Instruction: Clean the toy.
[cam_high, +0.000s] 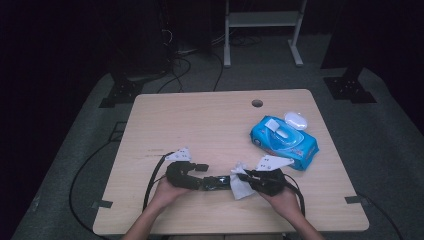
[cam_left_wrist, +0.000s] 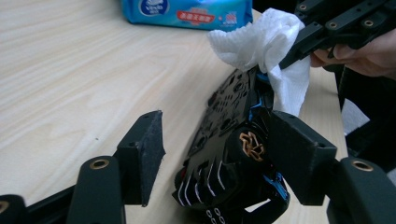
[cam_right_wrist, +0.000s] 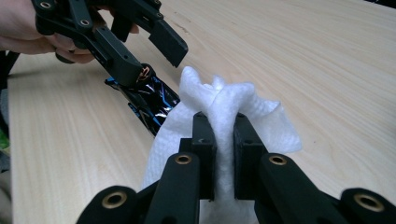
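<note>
A flat, glossy black device with blue markings (cam_high: 216, 182) lies near the table's front edge, between my two grippers. In the left gripper view my left gripper (cam_left_wrist: 219, 140) stands open around the device (cam_left_wrist: 229, 116): one pad rests against its side and the other is clear of it. The right gripper view shows that left gripper (cam_right_wrist: 156, 63) with its upper jaw lifted off the device (cam_right_wrist: 149, 100). My right gripper (cam_right_wrist: 224, 135) is shut on a bunched white wipe (cam_right_wrist: 224, 100), which lies against the device's far end (cam_left_wrist: 261, 42).
A blue pack of wet wipes (cam_high: 284, 141) lies at the right of the wooden table (cam_high: 200, 120), its flap open, with a white oval lid (cam_high: 296, 120) behind it. A cable hole (cam_high: 257, 103) sits near the table's far edge.
</note>
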